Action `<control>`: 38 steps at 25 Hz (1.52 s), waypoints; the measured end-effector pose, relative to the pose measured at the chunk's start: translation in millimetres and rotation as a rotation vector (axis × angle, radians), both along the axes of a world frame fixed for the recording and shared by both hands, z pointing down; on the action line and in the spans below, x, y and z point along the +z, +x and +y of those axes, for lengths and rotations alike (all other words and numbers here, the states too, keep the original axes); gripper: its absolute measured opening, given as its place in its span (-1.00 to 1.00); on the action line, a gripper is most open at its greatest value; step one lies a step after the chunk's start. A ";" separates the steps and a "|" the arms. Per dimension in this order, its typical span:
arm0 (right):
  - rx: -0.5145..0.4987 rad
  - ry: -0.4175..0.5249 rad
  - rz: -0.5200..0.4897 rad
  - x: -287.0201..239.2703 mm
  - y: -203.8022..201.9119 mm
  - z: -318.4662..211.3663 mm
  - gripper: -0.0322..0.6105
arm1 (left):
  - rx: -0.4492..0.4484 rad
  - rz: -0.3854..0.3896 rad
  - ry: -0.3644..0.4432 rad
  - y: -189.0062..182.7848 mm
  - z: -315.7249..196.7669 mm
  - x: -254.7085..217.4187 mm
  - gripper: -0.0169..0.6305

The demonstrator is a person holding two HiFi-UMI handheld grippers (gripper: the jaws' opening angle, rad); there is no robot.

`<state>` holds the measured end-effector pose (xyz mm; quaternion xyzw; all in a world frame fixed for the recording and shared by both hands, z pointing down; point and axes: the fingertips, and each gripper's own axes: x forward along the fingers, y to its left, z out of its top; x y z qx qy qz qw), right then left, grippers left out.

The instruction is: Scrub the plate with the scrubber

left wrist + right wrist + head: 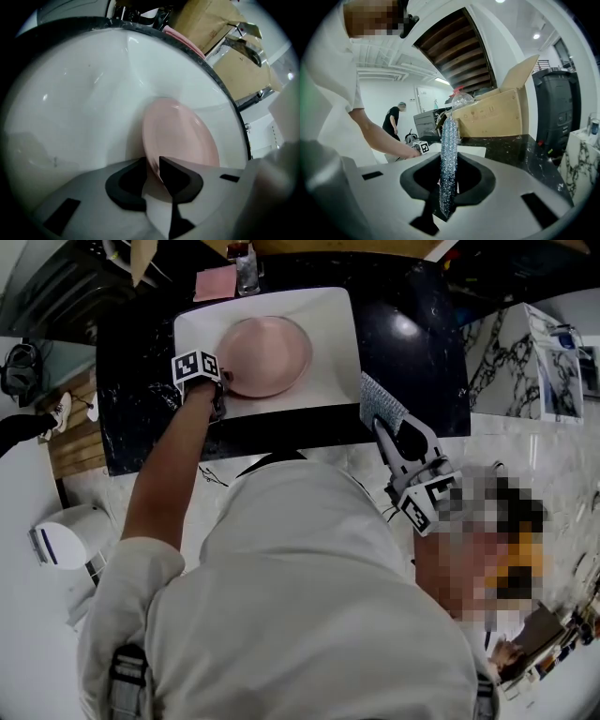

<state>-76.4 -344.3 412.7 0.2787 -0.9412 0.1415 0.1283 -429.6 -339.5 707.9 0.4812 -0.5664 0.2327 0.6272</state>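
A pink plate (267, 352) lies tilted in the white sink (337, 306). My left gripper (221, 390) is at the plate's left edge. In the left gripper view the plate (183, 133) stands on edge against the sink wall (70, 108), and its rim runs between the dark pads of the left gripper (152, 166), which is shut on it. My right gripper (382, 424) hangs over the counter's front edge, right of the sink, shut on a silvery mesh scrubber (380, 401). The scrubber (449, 140) stands upright between the right gripper's (449, 185) pads.
A black marble counter (412, 343) surrounds the sink. Behind the sink lie a pink cloth (216, 282) and a glass (247, 273). A cardboard box (497, 112) stands beyond the sink. Another person (393, 119) stands far back.
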 end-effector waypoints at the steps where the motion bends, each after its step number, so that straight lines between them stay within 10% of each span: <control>1: 0.003 -0.003 0.003 0.6 1.6 0.7 -0.66 | -0.004 0.003 0.000 0.4 -0.7 1.3 -0.71; 22: 0.003 0.016 0.000 -3.7 50.2 28.1 -0.66 | -0.152 -0.042 0.288 -8.6 -17.3 -86.3 -0.91; 38: -0.008 0.070 -0.038 -17.2 106.1 51.8 -0.66 | -0.141 0.020 0.497 72.0 -4.8 -169.0 -0.91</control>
